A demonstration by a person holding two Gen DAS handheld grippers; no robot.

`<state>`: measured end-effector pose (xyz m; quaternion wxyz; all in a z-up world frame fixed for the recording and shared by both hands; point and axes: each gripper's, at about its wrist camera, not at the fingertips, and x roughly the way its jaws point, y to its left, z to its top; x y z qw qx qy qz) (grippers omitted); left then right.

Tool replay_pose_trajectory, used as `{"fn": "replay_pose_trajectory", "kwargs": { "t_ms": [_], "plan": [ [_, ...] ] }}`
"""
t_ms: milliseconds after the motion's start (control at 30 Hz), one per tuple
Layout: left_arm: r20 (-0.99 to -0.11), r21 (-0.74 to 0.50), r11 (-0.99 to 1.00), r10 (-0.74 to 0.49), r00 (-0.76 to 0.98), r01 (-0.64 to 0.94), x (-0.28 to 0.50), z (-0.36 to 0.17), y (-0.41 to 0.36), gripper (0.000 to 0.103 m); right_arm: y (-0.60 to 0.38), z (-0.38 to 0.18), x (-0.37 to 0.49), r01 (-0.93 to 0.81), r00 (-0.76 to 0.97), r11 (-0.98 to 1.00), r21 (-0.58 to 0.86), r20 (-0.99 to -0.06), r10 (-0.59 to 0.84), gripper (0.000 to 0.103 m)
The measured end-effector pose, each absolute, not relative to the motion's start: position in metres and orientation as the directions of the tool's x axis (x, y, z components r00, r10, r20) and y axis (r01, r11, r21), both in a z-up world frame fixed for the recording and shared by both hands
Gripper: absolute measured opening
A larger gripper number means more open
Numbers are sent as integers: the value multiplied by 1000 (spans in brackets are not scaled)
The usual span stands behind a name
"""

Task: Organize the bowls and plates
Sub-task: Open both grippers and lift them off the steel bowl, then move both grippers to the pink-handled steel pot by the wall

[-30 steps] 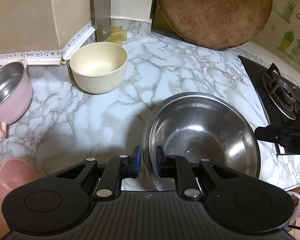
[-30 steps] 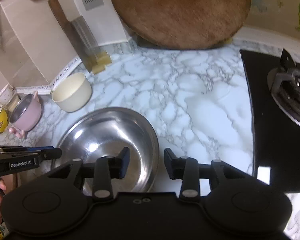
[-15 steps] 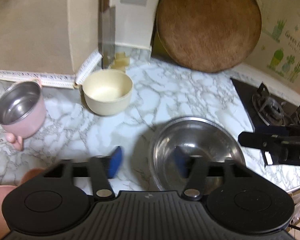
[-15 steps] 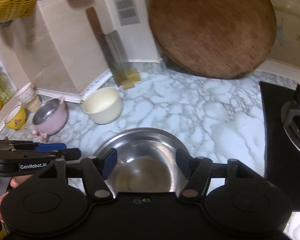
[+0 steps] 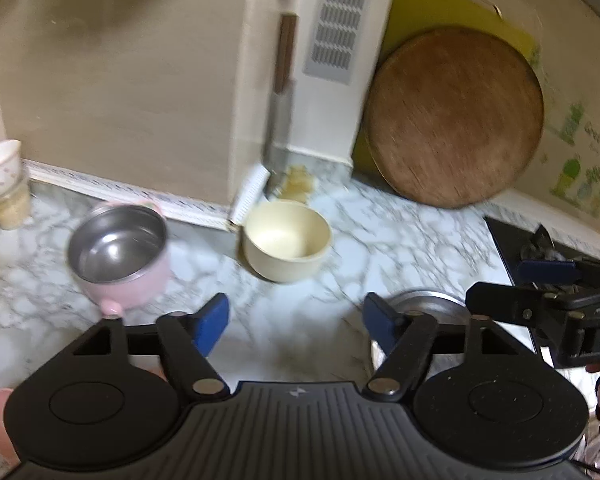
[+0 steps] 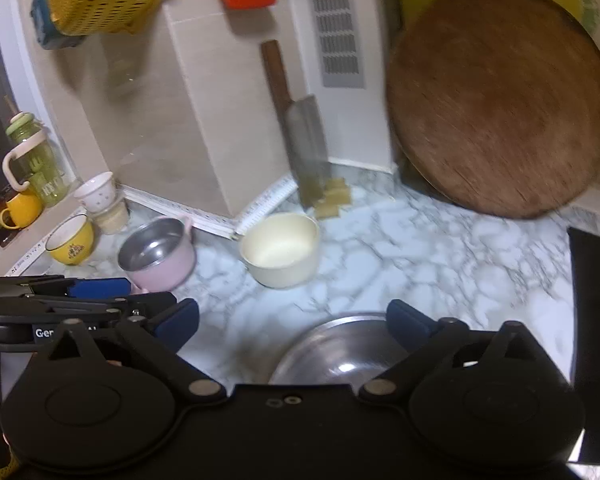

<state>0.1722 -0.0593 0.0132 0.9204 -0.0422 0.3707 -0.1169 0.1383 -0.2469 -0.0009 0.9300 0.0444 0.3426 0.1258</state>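
On the marble tabletop [image 6: 440,256], going left to right: a yellow cup [image 6: 71,240] stands at the far left, with a white cup stacked on a beige one [image 6: 102,200] just behind it. Next comes the pink steel-lined bowl [image 5: 120,254], upright with nothing visible inside, near the wall's foot. Well apart to its right sits the cream bowl [image 5: 287,240], also upright and bare inside, just in front of the cleaver [image 6: 304,144] that leans in the wall corner. Nearest the cameras lies the large steel bowl [image 6: 340,350], only its far rim and part of its shiny inside showing; nothing is seen in it.

The left tool [image 5: 296,320] hangs above the tabletop between the pink bowl and the steel bowl, its blue-padded fingers [image 5: 212,322] spread wide, released and touching nothing. The right tool [image 6: 294,324] hovers over the near edge of the steel bowl, likewise spread wide and gripping nothing. Both pictures are motion-blurred.

Bare marble stretches right of the cream bowl to the round wooden board [image 6: 500,100] leaning on the back wall. The black stove [image 6: 592,300] bounds the tabletop on the right.
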Motion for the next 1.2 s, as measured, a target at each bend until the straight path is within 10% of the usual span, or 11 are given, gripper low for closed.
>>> {"fn": "replay_pose_trajectory", "kwargs": {
  "t_ms": [633, 1200],
  "plan": [
    [-615, -77, 997, -30, 788, -22, 207, 36, 40, 79, -121, 18, 191, -318, 775, 947, 56, -560, 293, 103],
    [-750, -36, 987, 79, 657, -160, 293, -30, 105, 79, -67, -50, 299, -226, 609, 962, 153, -748, 262, 93]
  ]
}}
